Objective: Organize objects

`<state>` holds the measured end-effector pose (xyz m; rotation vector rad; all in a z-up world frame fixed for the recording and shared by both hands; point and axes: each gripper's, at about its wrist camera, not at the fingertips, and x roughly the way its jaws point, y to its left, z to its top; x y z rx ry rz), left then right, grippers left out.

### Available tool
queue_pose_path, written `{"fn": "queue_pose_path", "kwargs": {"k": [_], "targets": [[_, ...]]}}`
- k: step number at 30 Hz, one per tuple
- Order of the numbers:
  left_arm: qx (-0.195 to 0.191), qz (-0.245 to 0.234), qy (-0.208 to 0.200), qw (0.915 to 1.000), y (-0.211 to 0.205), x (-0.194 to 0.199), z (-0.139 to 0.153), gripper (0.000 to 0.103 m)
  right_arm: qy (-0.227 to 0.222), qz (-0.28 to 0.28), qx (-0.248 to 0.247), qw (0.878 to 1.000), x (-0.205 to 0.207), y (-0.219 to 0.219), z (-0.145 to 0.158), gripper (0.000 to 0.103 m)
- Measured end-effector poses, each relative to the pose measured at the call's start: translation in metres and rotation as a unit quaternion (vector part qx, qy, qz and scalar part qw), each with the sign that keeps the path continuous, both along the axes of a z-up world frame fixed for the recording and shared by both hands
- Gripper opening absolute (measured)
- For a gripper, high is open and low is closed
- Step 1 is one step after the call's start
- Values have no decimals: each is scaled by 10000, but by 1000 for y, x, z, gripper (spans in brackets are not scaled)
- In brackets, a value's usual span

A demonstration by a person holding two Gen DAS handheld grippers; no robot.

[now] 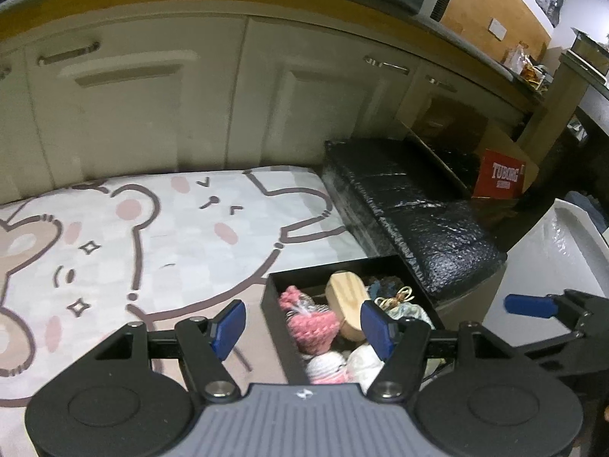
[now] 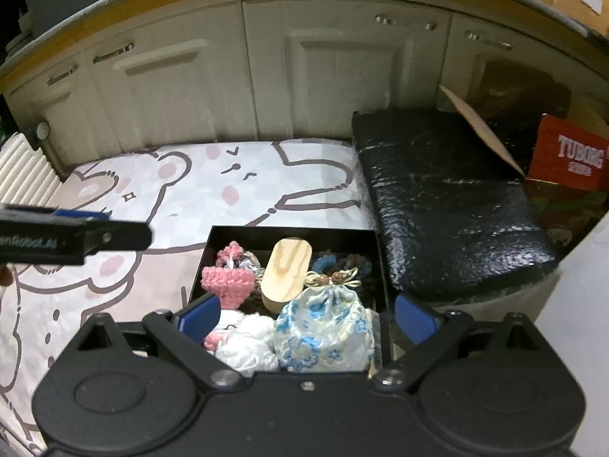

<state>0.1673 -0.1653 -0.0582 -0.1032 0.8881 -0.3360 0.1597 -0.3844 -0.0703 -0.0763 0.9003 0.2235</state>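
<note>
The left gripper hangs open and empty above a black box of knitted toys on the bear-print mat.

The box on the mat holds a pouch.

Box — black, smooth, slightly glossy walls. Inside: pink crochet pouch, rough yarn; pale wood block, smooth with visible grain; satin-like floral bag, soft sheen; white fluffy yarn. Mat — printed cloth, matt. Black wrap, crinkled, shiny plastic. Cabinet doors painted, satin; metal handles. Claw pads blue, matt.
</note>
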Motion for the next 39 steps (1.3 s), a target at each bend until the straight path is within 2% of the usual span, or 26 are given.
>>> {"fn": "queue_pose_path", "kwargs": {"k": [4,12,18,24,28,35,39], "targets": [[135,106,-79,9998,10,-11,10,69,6,-234,-132,9996,-7,1,8,99],[328,145,-173,9992,25,-35,27,86,-126,-385,13,9992,-27,4,26,100],[270,194,-191,9993,38,-54,37,98,-271,-433,-101,9986,-43,10,46,100],[271,130,-220,9993,40,-79,44,99,-318,-504,-172,9981,-63,9,59,100],[432,171,-259,9986,39,-92,48,99,-389,-422,-394,9976,-79,15,63,100],[670,275,-263,9970,41,-113,48,99,-448,-574,-407,9965,-100,20,71,100],[560,275,-196,9979,45,-119,48,99,-289,-684,-372,9965,-108,21,70,100]]}}
